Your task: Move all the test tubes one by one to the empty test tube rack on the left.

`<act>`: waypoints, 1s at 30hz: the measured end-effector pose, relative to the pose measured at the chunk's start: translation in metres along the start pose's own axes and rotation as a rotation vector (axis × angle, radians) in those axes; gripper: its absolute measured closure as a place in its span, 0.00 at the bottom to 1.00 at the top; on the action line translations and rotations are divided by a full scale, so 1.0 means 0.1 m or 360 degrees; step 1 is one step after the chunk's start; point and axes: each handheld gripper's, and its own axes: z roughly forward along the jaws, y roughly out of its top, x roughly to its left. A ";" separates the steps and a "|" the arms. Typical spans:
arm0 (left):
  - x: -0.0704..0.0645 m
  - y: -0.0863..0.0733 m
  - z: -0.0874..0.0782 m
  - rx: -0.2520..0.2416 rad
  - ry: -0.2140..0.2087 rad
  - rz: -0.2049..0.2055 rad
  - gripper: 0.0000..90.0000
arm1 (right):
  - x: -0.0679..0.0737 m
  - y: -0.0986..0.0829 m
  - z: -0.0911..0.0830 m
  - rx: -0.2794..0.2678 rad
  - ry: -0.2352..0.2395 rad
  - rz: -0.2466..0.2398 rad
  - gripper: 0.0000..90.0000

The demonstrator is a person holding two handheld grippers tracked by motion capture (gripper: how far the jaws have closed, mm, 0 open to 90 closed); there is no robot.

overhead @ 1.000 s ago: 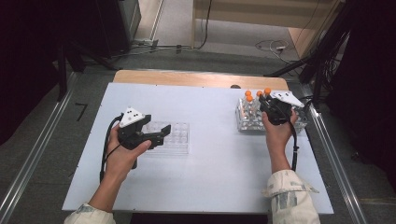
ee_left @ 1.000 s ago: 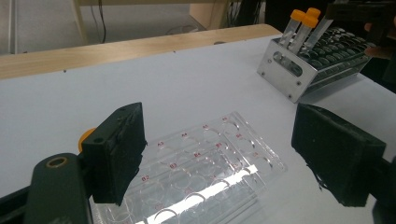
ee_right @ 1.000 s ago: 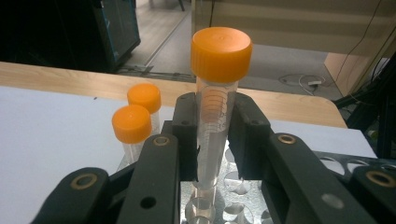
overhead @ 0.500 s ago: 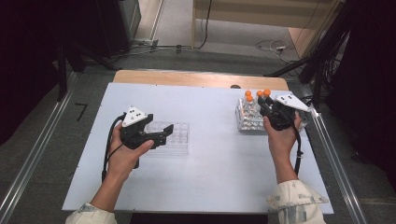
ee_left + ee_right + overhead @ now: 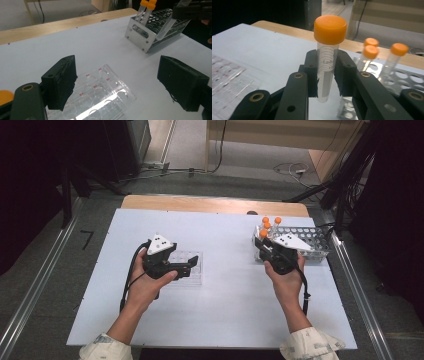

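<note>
Tube's out of the rack, pinched in the right gripper [image 5: 327,75]

Its jaws are clamped on the clear tube [image 5: 326,72], which stands pretty much upright, orange cap up, just beside the metal rack [image 5: 306,240]. The left gripper [image 5: 125,82] hovers wide open, holding nothing, over the clear well plate [image 5: 100,92].

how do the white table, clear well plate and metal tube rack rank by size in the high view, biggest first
1. white table
2. metal tube rack
3. clear well plate
The last two look close; hands cover parts of both, so their order is unsure.
</note>
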 end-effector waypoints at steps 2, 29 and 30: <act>-0.04 0.02 0.04 -0.0004 -0.0019 0.0016 0.19 | 0.06 -0.02 0.02 0.0010 0.0025 -0.0012 0.79; -0.40 0.23 0.39 -0.0023 -0.0128 0.0077 0.21 | 0.52 -0.18 0.19 0.0115 0.0261 -0.0098 0.79; -0.43 0.24 0.40 -0.0018 -0.0132 0.0083 0.21 | 0.54 -0.19 0.20 0.0115 0.0270 -0.0106 0.80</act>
